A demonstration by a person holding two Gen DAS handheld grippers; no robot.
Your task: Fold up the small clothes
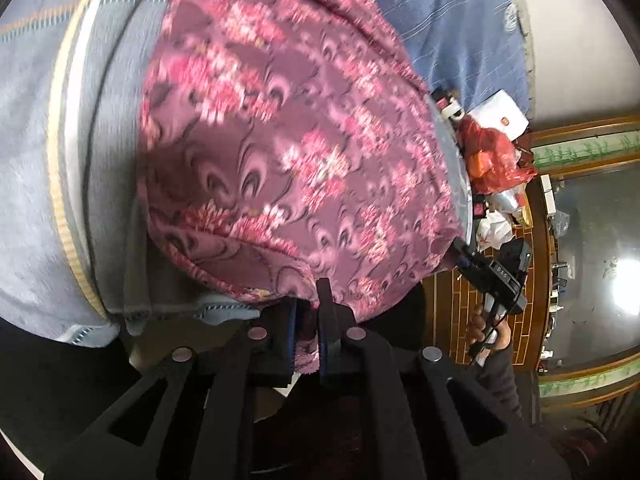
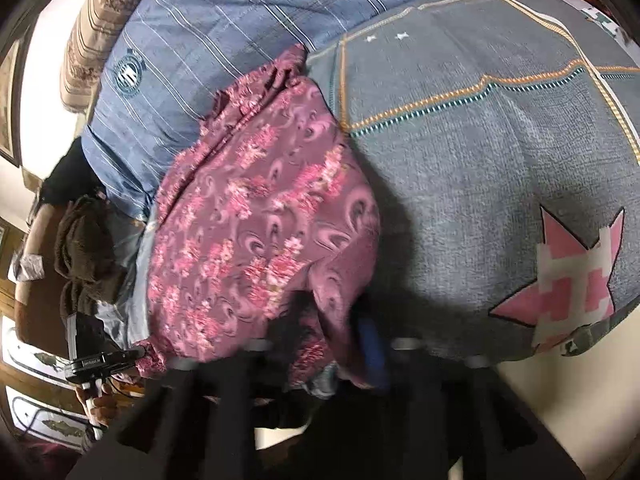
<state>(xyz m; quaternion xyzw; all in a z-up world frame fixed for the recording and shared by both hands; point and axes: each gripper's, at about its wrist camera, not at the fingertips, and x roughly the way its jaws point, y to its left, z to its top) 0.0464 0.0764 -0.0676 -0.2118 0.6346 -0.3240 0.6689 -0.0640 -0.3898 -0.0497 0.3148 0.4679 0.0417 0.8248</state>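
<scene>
Closest to the left wrist camera, the left gripper has its two black fingers pinched tight on the lower hem of a purple garment printed with pink flowers; a fold of the cloth sits squeezed between the blue pads. From there the garment spreads upward across most of the view, draped over a grey bedspread with a cream and orange stitched border. Beyond it lies a blue striped cover, and past the bed's edge sit a red plastic bag and a white box. At the right of this view a hand holds the other gripper's handle above a brown tiled floor. Nearest in the right wrist view, the right gripper is blurred; its jaws stand partly apart with the garment's near corner lying loosely between the fingers, one blue pad showing beside the cloth, not pressing it. The garment lies bunched on the bed, its far end wrinkled against the blue cover. To the right, the bedspread bears a pink and white star patch. At the far left, a dark brown cloth lies beside the bed.
</scene>
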